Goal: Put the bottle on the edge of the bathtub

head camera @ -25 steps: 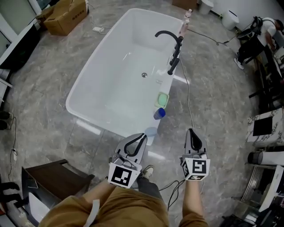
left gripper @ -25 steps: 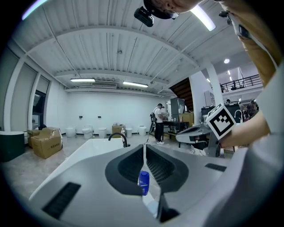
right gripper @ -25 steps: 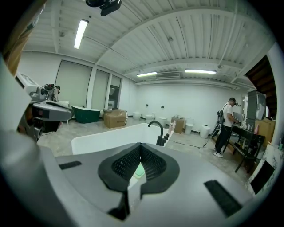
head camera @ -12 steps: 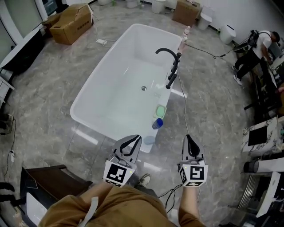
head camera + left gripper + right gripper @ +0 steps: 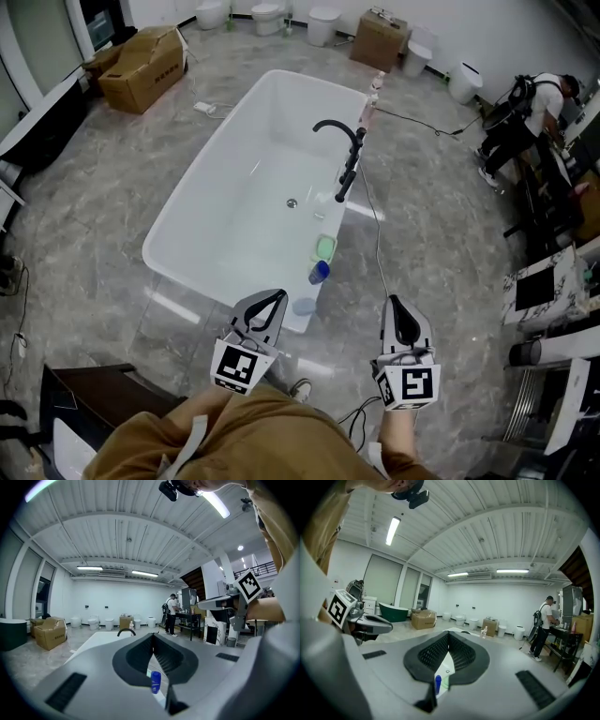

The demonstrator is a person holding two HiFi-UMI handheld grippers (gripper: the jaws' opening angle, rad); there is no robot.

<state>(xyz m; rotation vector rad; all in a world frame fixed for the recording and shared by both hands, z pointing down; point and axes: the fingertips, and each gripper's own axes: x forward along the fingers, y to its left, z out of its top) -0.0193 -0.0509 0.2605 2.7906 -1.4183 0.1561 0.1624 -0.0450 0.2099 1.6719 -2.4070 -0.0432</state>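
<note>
Low at 7 o'clock in the head view, my left gripper (image 5: 277,298) hangs over the grey floor (image 5: 94,187), its jaws pressed together with nothing between them. At 1 o'clock from it the blue bottle (image 5: 320,272) stands upright on the right-hand edge of the white bathtub (image 5: 225,289), just beside a pale green item (image 5: 325,247). At 5 o'clock my right gripper (image 5: 395,302) has its jaws closed too, and empty.
</note>
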